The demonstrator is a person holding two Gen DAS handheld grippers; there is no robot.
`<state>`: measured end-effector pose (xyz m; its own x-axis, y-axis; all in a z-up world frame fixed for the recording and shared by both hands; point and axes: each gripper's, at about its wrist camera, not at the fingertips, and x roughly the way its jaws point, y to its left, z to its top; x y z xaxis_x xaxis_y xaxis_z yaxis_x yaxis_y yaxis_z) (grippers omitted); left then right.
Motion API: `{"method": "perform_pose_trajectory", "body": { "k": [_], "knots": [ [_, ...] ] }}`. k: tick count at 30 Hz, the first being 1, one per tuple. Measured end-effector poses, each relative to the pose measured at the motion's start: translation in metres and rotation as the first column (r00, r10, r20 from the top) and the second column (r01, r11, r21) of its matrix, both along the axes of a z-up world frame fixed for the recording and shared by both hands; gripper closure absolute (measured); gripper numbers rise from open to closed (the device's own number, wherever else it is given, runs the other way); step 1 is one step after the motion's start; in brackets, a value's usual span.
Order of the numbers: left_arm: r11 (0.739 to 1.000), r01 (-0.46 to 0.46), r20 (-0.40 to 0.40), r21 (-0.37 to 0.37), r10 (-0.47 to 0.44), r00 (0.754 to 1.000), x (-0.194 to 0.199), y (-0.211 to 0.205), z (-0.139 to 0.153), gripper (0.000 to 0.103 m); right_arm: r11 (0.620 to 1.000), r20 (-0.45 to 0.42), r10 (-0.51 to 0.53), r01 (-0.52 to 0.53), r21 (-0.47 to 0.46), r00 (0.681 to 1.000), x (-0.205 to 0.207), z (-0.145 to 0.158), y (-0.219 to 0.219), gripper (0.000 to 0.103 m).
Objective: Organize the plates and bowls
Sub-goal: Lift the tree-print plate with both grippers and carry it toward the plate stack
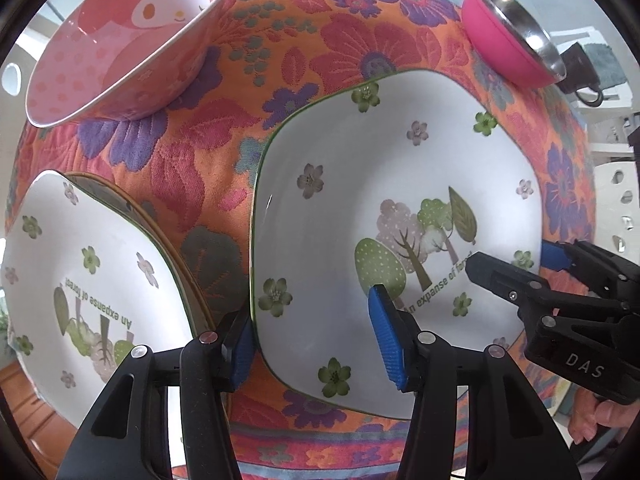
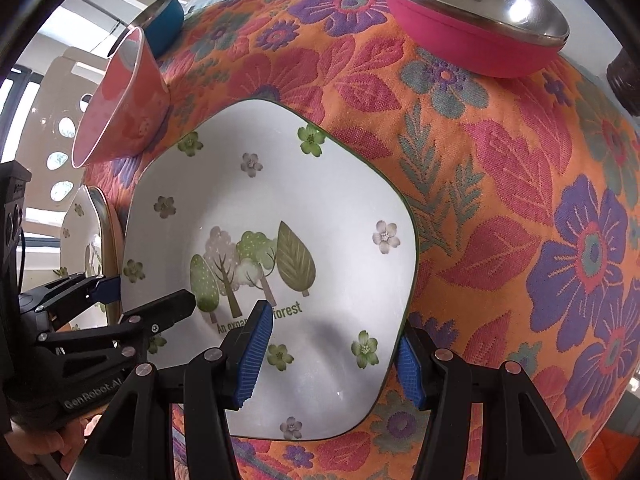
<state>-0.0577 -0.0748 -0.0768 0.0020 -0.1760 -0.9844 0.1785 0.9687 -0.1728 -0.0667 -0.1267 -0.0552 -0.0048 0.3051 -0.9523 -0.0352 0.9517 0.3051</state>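
- We are straddling the square forest plate (image 1: 392, 208) with both tongs; it is lying flat on the flowered cloth of the desk (image 1: 224, 152), between the pink cartoon bowl (image 1: 120, 40) and the pink steel-lined bowl (image 2: 472, 20).
- The left tongs (image 1: 316, 336) are sitting over the plate's edge on the side facing the stacked plates (image 1: 88, 280), one pad outside the rim, one over the plate's face.
- The right tongs (image 2: 332, 356) are doing the same at the opposite edge.
- Both are standing half open around the rim; whether the pads are pressing it, we cannot tell.
- We are judging the stack to be the plate's destination, nearer the left hand.
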Motion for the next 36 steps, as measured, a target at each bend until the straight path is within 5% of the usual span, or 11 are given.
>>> {"method": "perform_pose_trajectory", "body": {
  "k": [18,29,36],
  "knots": [
    [0.996,0.077,0.036,-0.054,-0.075,0.996,-0.005,0.016,0.024,0.055,1.000,0.040,0.004,-0.005,0.014,0.999,-0.014,0.027,-0.025,0.047],
    [0.995,0.103,0.007,0.005,-0.104,0.995,-0.005,0.002,-0.003,0.055,0.999,-0.018,-0.028,0.028,0.019,0.999,-0.006,-0.001,-0.038,0.048],
    [0.995,0.093,0.007,-0.043,-0.093,0.996,-0.001,0.015,0.001,0.055,1.000,0.076,-0.002,0.002,-0.001,0.997,-0.003,0.014,-0.053,0.070]
  ]
}}
